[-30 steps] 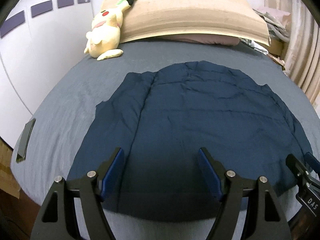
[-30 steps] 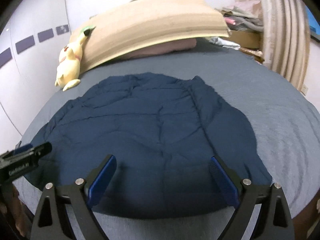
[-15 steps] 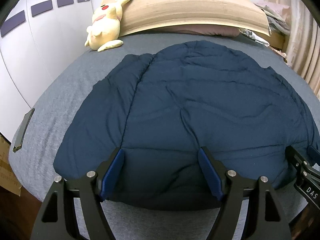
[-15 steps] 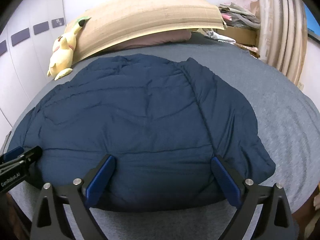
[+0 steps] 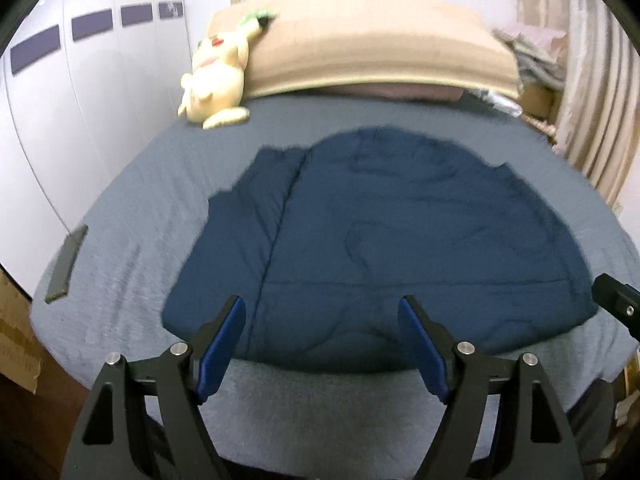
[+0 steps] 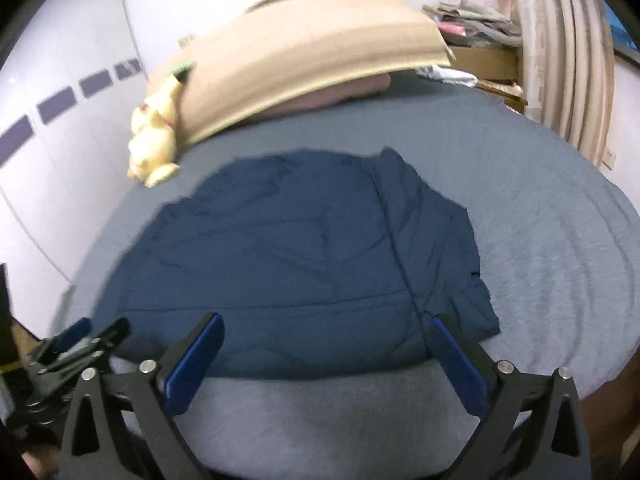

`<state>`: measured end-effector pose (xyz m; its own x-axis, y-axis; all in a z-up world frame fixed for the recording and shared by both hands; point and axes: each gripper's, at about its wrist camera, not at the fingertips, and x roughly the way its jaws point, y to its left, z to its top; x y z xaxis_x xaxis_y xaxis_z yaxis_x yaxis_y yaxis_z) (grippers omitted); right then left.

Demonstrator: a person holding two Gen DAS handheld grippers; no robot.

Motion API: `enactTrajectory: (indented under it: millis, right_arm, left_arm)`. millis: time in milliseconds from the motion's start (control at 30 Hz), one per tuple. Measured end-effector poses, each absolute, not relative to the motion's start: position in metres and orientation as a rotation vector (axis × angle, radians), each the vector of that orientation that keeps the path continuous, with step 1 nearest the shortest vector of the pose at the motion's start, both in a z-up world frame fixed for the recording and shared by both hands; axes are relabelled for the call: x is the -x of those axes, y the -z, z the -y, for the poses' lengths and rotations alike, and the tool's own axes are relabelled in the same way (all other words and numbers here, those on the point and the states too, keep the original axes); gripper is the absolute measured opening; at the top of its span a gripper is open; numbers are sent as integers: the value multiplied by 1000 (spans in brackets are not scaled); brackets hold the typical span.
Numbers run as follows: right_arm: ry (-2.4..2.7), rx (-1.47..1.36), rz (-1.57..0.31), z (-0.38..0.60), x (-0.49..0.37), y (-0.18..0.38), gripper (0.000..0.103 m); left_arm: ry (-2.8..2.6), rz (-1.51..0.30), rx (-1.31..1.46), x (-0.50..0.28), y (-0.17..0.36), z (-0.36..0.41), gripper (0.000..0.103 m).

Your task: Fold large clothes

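A navy quilted garment (image 5: 400, 240) (image 6: 288, 256) lies spread flat on the grey bed (image 5: 132, 264) (image 6: 560, 248), its near hem a little in from the bed's front edge. My left gripper (image 5: 320, 304) hovers over that hem near the left seam. Its jaws are opening, and no cloth is pinched between the blue pads (image 5: 222, 340). My right gripper (image 6: 325, 318) hovers over the hem near the right seam. Its jaws are also opening wide, with nothing gripped. Each gripper shows at the edge of the other's view: the right gripper (image 5: 614, 304) and the left gripper (image 6: 80, 344).
A yellow plush toy (image 5: 214, 80) (image 6: 154, 140) leans on a beige curved headboard pad (image 5: 372, 40) at the bed's far end. A dark flat slab (image 5: 66, 268) lies at the bed's left edge. Curtains (image 6: 560, 60) and piled clutter (image 6: 476, 20) stand at the far right.
Half a second ago both grippers were low and close over the garment. Both have since drawn back and risen, so the hem sits farther off, and the jaws stand a little wider.
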<state>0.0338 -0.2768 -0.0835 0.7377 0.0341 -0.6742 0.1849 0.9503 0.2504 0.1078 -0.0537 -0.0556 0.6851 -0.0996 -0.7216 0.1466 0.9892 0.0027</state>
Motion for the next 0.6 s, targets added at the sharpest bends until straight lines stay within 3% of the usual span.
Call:
enactTrajectory:
  millis: [200, 600]
  right_arm:
    - [73, -285, -617, 283, -5, 72, 103]
    - [198, -684, -625, 387, -30, 156, 103]
  left_arm:
    - [95, -705, -49, -101, 41, 32, 87]
    - [-70, -900, 164, -170, 120, -54, 87]
